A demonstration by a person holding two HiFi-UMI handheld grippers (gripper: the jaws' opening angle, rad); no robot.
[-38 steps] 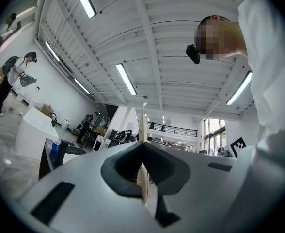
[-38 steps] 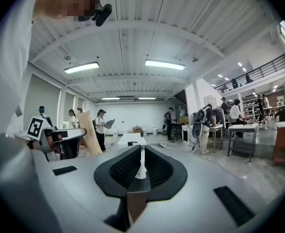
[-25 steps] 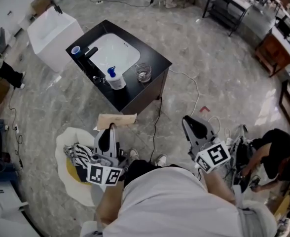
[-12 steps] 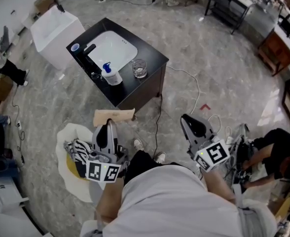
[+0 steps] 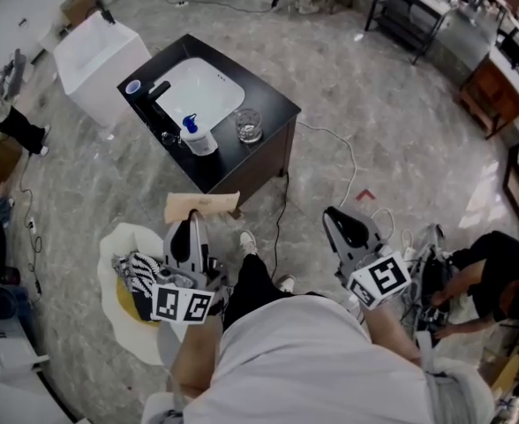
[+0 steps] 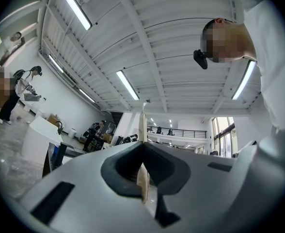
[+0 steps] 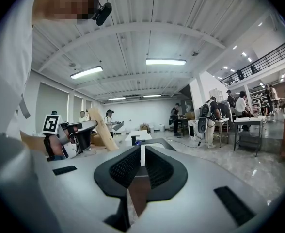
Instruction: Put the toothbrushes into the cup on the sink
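Observation:
A black sink cabinet [image 5: 273,113] with a white basin stands on the floor ahead of me. On its near rim stand a clear glass cup [image 5: 248,125] and a soap bottle [image 5: 199,138] with a blue pump. I can make out no toothbrush from here. My left gripper [image 5: 191,222] and right gripper [image 5: 332,212] are held close to my body, well short of the cabinet and pointing toward it. Both have their jaws together with nothing between them. The left gripper [image 6: 143,105] shows shut in its own view, and so does the right gripper [image 7: 141,147].
A black faucet [image 5: 155,94] and a blue ring [image 5: 133,87] sit at the basin's far side. Behind the cabinet is a white box [image 5: 96,53]. Cardboard [image 5: 202,206], a cable [image 5: 343,148] and a white sheet [image 5: 123,246] lie on the floor. A person [image 5: 480,276] crouches right.
The cabinet has slid slightly left and up in the head view, and one of my feet has stepped forward. Both grippers stay shut and empty.

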